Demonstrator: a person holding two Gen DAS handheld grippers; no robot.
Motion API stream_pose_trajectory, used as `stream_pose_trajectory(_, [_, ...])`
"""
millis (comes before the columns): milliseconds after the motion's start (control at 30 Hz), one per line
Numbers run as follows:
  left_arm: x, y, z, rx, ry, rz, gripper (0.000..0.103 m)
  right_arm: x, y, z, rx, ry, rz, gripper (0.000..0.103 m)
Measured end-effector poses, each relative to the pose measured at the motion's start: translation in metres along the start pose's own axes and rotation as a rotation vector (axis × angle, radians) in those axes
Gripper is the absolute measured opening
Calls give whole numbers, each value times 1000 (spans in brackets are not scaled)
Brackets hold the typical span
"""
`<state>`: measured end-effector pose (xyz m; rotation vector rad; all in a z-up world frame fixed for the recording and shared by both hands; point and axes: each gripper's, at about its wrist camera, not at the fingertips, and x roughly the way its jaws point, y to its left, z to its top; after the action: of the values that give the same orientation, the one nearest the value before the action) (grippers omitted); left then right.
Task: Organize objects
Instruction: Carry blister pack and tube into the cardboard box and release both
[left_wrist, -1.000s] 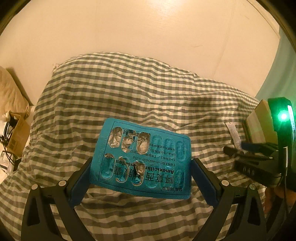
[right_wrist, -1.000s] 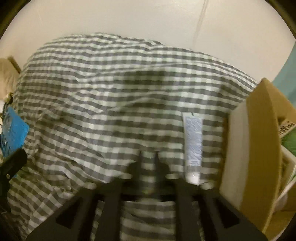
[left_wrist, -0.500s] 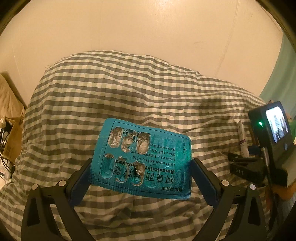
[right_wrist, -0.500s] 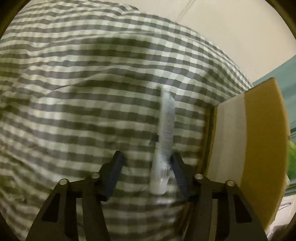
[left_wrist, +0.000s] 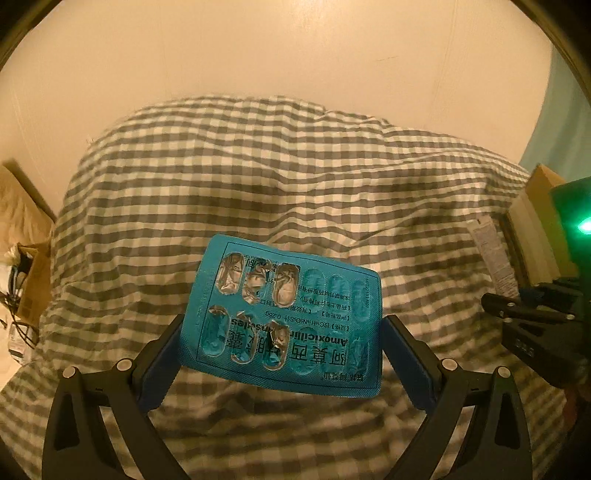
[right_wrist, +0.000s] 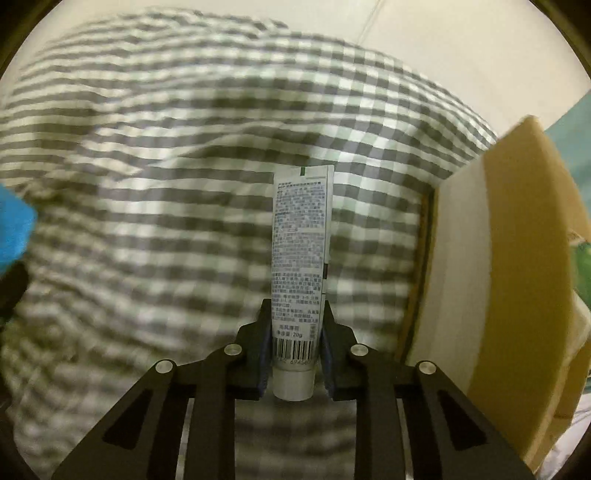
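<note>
My left gripper (left_wrist: 282, 332) is shut on a blue Amoxicillin blister pack (left_wrist: 288, 317), held above the checked bedcover (left_wrist: 258, 177); several of its pockets are torn open. My right gripper (right_wrist: 294, 325) is shut on a white ointment tube (right_wrist: 299, 254), cap end toward the camera, tail pointing away over the bedcover (right_wrist: 166, 147). The tube (left_wrist: 493, 254) and the right gripper (left_wrist: 532, 314) also show at the right edge of the left wrist view. A corner of the blister pack (right_wrist: 13, 229) shows at the left edge of the right wrist view.
An open cardboard box (right_wrist: 506, 266) stands just right of the tube, its flap upright; it shows in the left wrist view (left_wrist: 539, 229) too. A pale wall (left_wrist: 295, 55) lies behind the bed. A small box with cables (left_wrist: 29, 273) sits at the far left.
My right gripper came up to the tube, closed its fingers on it and now grips it. My left gripper still holds the blister pack, tilted up a little.
</note>
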<state>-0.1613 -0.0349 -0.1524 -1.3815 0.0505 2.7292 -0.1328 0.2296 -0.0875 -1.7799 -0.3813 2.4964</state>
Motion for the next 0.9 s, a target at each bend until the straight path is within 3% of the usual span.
stream_pose_trajectory(233, [-75, -22, 4, 10, -95, -13, 101, -111, -1, -33, -54, -186, 95, 22])
stream_pose_trajectory(267, [-87, -27, 6, 16, -111, -16, 101, -115, 23, -17, -56, -224, 104, 22])
stream_pose_trajectory(333, [-116, -38, 11, 20, -150, -25, 101, -126, 15, -11, -68, -284, 121, 22])
stream_pose_trajectory(533, [-186, -84, 37, 44, -270, -103, 101, -217, -44, -42, -60, -461, 122, 22])
stream_pose_trajectory(667, [-203, -130, 55, 94, -301, -155, 101, -262, -95, -61, -9, -563, 87, 22])
stream_pose_trajectory(800, [-198, -182, 68, 154, -298, -208, 101, -255, -137, -63, 56, -605, 82, 22])
stream_pose_trajectory(900, [-183, -215, 73, 191, -281, -234, 101, -237, -162, -60, 116, -588, 71, 22])
